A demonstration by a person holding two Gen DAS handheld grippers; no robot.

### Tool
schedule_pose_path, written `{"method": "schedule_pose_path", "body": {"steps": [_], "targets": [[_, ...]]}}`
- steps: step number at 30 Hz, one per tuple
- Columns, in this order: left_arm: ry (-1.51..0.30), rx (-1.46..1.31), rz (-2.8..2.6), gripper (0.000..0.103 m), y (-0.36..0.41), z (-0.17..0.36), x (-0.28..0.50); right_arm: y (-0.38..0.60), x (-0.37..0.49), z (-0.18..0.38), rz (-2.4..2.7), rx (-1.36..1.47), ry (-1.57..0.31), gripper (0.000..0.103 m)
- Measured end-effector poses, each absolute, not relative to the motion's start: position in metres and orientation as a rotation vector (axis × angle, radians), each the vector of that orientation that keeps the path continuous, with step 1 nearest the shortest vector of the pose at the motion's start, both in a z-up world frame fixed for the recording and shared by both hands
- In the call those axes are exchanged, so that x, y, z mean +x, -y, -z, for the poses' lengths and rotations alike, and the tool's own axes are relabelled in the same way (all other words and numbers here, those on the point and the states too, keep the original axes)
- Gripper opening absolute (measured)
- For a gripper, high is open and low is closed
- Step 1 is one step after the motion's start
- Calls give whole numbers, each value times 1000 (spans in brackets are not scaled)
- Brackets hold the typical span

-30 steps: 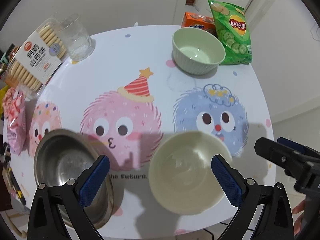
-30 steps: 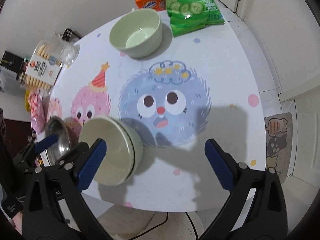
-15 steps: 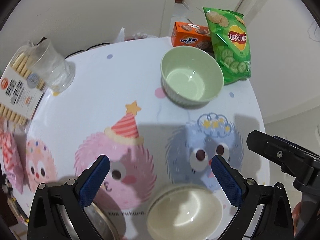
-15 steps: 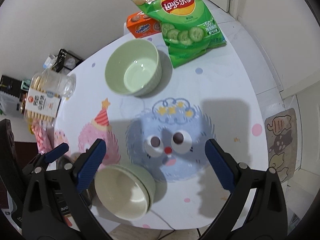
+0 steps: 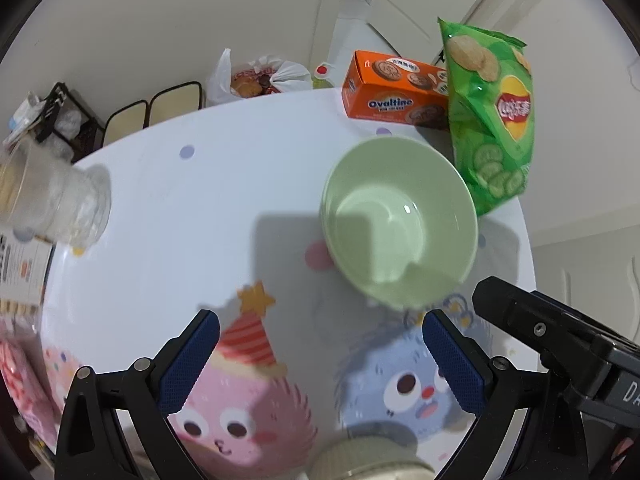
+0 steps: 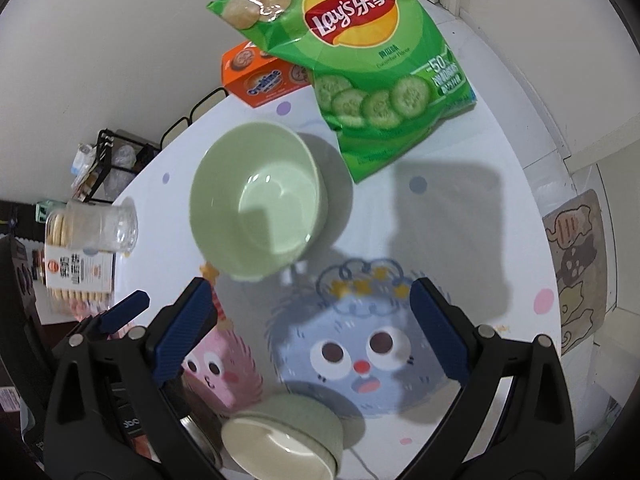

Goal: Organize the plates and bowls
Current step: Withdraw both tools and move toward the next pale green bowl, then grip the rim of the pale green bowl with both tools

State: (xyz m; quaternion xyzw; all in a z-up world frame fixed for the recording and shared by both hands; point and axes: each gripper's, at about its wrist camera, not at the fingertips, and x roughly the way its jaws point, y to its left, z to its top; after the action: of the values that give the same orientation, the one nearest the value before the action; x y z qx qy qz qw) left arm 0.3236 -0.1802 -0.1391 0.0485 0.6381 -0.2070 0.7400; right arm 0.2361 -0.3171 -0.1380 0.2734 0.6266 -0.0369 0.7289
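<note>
We saw left gripper with blue-padded jaws spread wide, holding nothing, above white round table printed with cartoon monsters. Pale green ceramic bowl sat upright ahead, empty. Green chip bag and orange Ovaltine biscuit box stood just behind it. Clear glass tumbler was at left edge. Cream bowl's rim showed at bottom. Black body of right gripper entered lower right.
</note>
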Motion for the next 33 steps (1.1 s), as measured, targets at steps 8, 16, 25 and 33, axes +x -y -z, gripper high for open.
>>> {"method": "schedule_pose_path", "body": {"steps": [8,16,25,33], "targets": [[-1421,143,438,103,193,155,348,325,259,156,124,673,-1406,99],[-1444,172,440,75,201,168,359,329,273,171,168,704,-1419,98],[-1483,154,474,37,204,178,364,327,277,180,177,707,-1443,54],[-1497,140,482,24,205,183,369,322,281,188,187,685,-1458,35]]}}
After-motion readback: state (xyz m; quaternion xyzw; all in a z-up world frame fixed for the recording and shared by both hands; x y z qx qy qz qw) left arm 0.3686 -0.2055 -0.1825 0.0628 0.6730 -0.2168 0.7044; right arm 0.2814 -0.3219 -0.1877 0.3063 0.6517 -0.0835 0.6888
